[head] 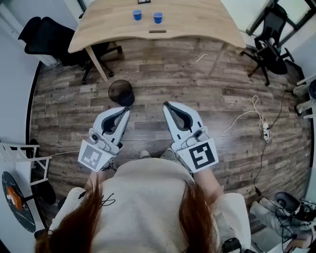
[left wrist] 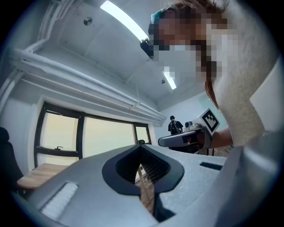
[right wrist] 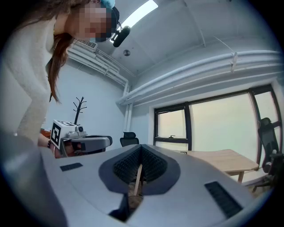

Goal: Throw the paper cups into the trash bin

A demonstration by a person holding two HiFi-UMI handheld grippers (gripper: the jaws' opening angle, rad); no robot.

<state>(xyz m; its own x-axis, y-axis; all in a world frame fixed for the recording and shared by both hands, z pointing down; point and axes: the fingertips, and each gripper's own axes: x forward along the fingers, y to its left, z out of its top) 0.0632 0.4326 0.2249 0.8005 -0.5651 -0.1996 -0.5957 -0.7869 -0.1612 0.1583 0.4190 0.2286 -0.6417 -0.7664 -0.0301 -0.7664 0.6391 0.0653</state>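
Paper cups (head: 137, 15) (two, blue) appear only in the head view.

Wooden desk (head: 197, 22) top centre. Black office chair (head: 44, 39) upper left; second chair (head: 271, 47) upper right. Power strip (head: 265, 131) on plank floor (head: 163, 79), right side.

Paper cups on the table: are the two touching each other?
Apart. Head view shows one blue cup and the other cup standing side by side, bare table between them.
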